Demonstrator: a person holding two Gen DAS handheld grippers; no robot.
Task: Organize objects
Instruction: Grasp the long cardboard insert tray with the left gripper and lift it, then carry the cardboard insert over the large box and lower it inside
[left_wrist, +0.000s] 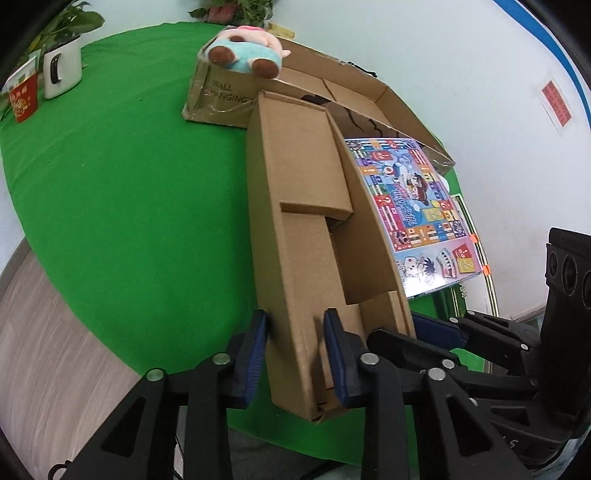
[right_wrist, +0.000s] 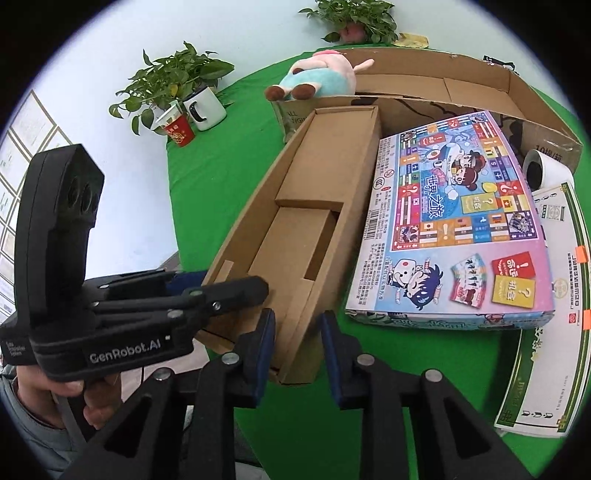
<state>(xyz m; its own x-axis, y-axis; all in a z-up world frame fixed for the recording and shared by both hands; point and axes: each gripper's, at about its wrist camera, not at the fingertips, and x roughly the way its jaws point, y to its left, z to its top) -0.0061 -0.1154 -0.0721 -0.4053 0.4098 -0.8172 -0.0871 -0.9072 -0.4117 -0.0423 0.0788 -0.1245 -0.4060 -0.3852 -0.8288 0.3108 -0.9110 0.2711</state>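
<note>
Two cardboard boxes sit on the green table (right_wrist: 207, 192): a big open box (right_wrist: 461, 79) at the back, with a plush toy (right_wrist: 317, 79) on its corner, and a long narrow box (right_wrist: 295, 229) holding folded cardboard inserts beside a colourful board game (right_wrist: 454, 221). Both the left gripper (left_wrist: 295, 354) and right gripper (right_wrist: 297, 347) pinch the narrow box's near-end walls, jaws narrowed.

Black plastic left gripper (left_wrist: 295, 354) and right gripper (right_wrist: 297, 350), blue pads (left_wrist: 255, 358), silver rivets, white "GenRobot.AI" lettering; grey sleeve (right_wrist: 14, 417).
</note>
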